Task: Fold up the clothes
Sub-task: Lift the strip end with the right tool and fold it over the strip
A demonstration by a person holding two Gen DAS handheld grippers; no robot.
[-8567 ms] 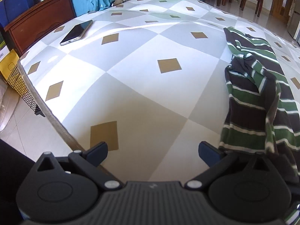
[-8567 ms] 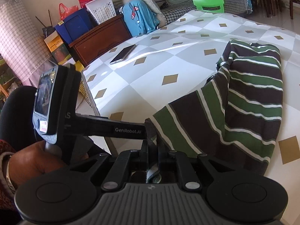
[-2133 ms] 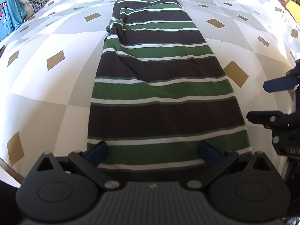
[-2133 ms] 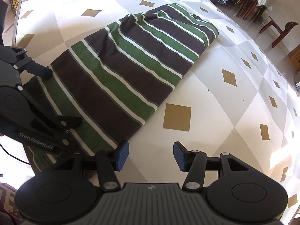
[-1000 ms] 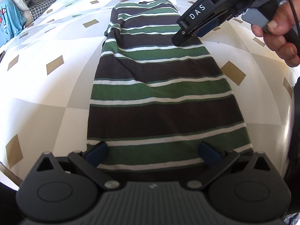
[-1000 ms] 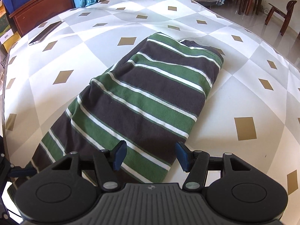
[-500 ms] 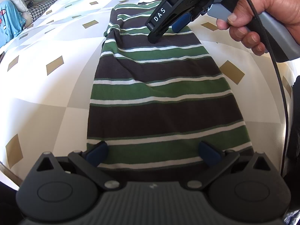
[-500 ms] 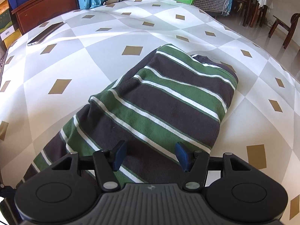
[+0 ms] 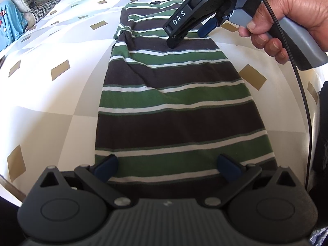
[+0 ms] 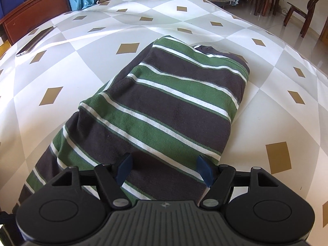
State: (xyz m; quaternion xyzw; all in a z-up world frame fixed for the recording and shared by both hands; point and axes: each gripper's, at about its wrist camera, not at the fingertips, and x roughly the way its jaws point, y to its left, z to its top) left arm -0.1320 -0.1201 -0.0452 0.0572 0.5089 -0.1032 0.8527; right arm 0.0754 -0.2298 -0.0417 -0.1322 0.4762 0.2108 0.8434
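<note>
Left wrist view: the left hand-held gripper (image 9: pixel 167 165) hangs spread wide over the near hem of the striped shirt (image 9: pixel 174 106), which lies folded lengthwise on the bed (image 9: pixel 51 102). Farther up, the right hand-held gripper (image 10: pixel 164 169), absent two seconds ago, has come down onto the cloth, its jaws just widening, pinching nothing.

A striped shirt (image 9: pixel 174 102), folded into a long band, lies on the checked bedsheet (image 9: pixel 51 102). The left gripper (image 9: pixel 168 164) stands spread wide over its near hem. At the far end, a hand (image 9: pixel 287 10) holds the right gripper (image 9: pixel 188 37), tips down on the cloth, jaws apart.
</note>
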